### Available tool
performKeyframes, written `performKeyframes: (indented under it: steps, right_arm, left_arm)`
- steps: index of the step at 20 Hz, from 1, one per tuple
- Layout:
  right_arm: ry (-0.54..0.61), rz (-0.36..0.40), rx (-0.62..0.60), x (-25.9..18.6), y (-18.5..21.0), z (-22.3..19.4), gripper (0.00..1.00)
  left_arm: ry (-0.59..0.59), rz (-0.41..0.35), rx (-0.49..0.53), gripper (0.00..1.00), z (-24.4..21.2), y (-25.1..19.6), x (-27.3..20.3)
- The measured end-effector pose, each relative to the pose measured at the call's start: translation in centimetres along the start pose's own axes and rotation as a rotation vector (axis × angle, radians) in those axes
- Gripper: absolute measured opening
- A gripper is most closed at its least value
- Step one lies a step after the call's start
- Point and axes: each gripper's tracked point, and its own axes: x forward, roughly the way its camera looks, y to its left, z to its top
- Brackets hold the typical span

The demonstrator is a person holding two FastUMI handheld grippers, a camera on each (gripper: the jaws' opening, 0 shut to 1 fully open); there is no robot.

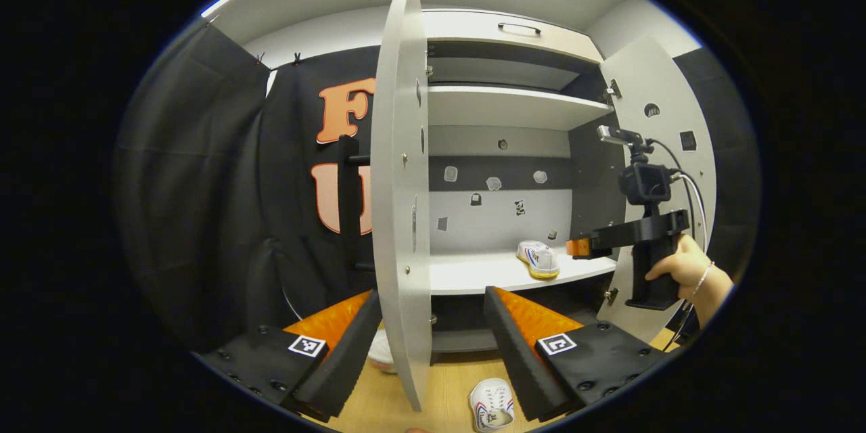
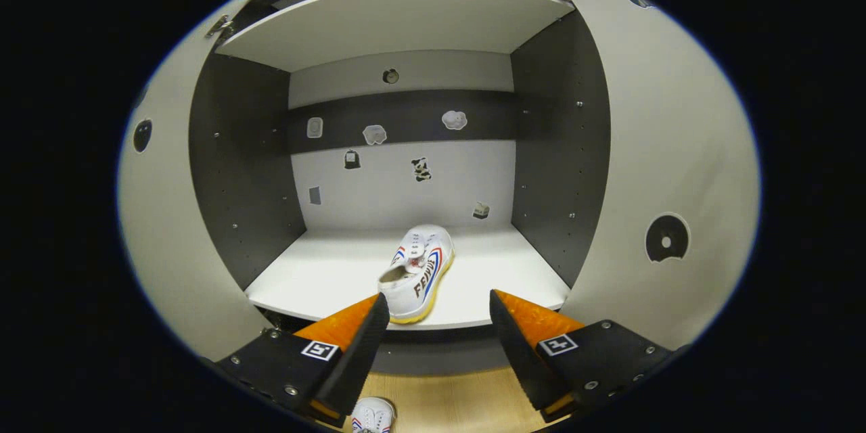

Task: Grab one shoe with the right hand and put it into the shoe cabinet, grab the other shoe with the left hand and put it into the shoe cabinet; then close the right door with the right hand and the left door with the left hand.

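— Shoe cabinet [image 2: 223,169]: what stands where?

— Both doors hang open. From the right tool [image 2: 433,342], one white sneaker [image 2: 416,274] lies on the lower shelf [image 2: 325,270] straight ahead, just beyond the fingertips, its heel toward the tool at the shelf's front edge and its toe pointing to the back panel. The tool's fingers are spread wide, and nothing sits between them.

— And the other shoe?

— The second white sneaker [image 1: 492,404] rests on the wooden floor [image 1: 446,379] in front of the cabinet, below the left tool [image 1: 433,342] and close to the inner side of its right finger. That tool is also spread apart, holding nothing; the edge of the left door [image 1: 399,203] rises straight up between its two fingers, farther ahead.

— Is the right tool seen from the left one?

— Yes, off to the right and ahead, gripped by a hand [image 1: 683,264] with a bracelet, its tips reaching in at the shelf near the placed sneaker. The right door [image 1: 666,149] stands open behind it.
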Motion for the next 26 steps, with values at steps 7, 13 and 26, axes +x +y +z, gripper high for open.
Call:
performKeyframes:
  steps: [7,13,26]
  right_arm:
    - [-0.027,0.039,0.051,-6.4,-1.5,-2.5,0.93]
    - [-0.072,0.054,0.015,-9.7,-3.3,-2.7,0.93]
    - [-0.092,0.107,0.009,-14.0,-4.9,-2.7,0.92]
  left_arm:
    - [-0.007,-0.030,0.002,0.97,-0.7,-3.2,-3.4]
    - [0.116,-0.102,0.005,0.95,-7.6,-8.0,-4.1]
    - [0.515,-0.173,0.049,0.99,-29.7,-10.4,0.4]
